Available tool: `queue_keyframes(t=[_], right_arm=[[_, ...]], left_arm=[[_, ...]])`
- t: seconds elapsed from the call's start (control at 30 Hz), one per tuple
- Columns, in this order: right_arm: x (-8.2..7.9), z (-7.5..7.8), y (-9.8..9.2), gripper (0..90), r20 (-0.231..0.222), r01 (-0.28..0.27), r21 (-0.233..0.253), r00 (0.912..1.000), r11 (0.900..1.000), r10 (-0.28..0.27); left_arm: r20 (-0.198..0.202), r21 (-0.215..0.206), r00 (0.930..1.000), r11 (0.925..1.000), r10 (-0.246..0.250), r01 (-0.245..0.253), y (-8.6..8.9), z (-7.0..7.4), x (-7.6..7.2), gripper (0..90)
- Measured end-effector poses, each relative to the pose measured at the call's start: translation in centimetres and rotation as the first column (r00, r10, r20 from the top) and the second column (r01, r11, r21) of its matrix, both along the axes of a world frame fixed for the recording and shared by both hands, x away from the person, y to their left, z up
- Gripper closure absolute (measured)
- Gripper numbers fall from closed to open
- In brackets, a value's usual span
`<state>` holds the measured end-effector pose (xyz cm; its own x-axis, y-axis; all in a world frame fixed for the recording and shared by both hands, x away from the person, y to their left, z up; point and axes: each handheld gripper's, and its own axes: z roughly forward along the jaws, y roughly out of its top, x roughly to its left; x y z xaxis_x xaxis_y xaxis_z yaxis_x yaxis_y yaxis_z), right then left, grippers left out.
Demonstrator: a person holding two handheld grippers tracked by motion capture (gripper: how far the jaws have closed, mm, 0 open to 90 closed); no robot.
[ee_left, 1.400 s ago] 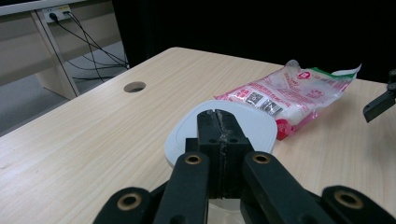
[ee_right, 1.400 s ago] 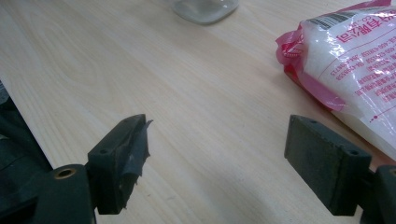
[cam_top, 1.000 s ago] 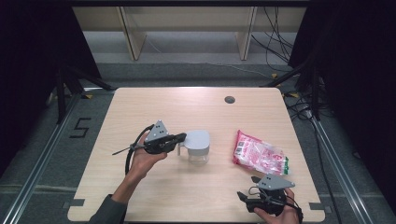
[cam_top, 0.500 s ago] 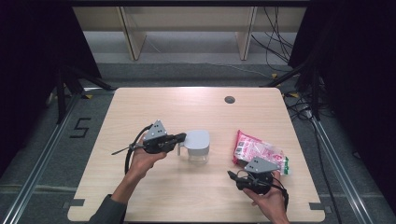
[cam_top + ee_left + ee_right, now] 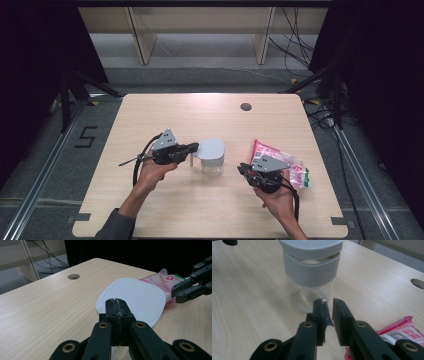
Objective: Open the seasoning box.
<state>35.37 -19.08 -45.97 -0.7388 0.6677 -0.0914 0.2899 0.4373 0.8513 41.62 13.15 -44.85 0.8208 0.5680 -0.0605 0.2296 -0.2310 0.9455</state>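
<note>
Jaws first, going from the left: the left gripper [image 5: 192, 148] has its pair pressed flat together with nothing visible between them, their tips at the near edge of the jar's lid [image 5: 132, 300], just over it or touching; I cannot tell which. The jar [image 5: 211, 157] stands upright near the middle of the table [image 5: 165, 112], a clear body under a broad grey collar and a flat, rounded-square grey lid. It looks empty, so it should be light, and light means it will slide or tip if pushed from one side only. The clear wall [image 5: 312, 296] looks hard and smooth, likely slippery to bare pads and possibly brittle; the collar [image 5: 310, 273] seems the safer hold, being wider and matte.

Farther right, the right gripper [image 5: 242, 170] lies low over the table, pointing at the jar's base from close by without touching it. Its jaws stand a narrow slit apart and hold nothing. They would need to open much wider to span the jar. Just beyond that hand lies a pink packet [image 5: 295, 167], soft and crinkly, flat on the table and clear of the jar.
</note>
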Motion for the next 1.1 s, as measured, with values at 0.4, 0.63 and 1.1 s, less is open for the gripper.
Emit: queue_keyframes(t=[0.4, 0.63, 1.1], right_arm=[[2.1, 0.5, 1.8, 90.0, 0.027, -0.022, 0.011, 0.9994, 1.0, 0.022], [2.7, 0.8, 2.1, 90.0, 0.022, -0.019, 0.035, 0.9996, 0.999, 0.018], [3.5, 1.1, 3.2, 90.0, 0.015, -0.045, 0.032, 0.9989, 0.998, 0.044]], left_arm=[[-0.006, -0.01, 0.9999, 0.9999, 0.012, -0.012, 0.1, -0.1, 0.0, 89.1], [0.003, 0.005, 1.0, 1.0, 0.008, -0.008, 0.1, 0.0, 0.0, 89.1], [0.001, -0.004, 1.0, 1.0, 0.007, -0.007, 0.3, -0.1, 0.1, 89.2]])
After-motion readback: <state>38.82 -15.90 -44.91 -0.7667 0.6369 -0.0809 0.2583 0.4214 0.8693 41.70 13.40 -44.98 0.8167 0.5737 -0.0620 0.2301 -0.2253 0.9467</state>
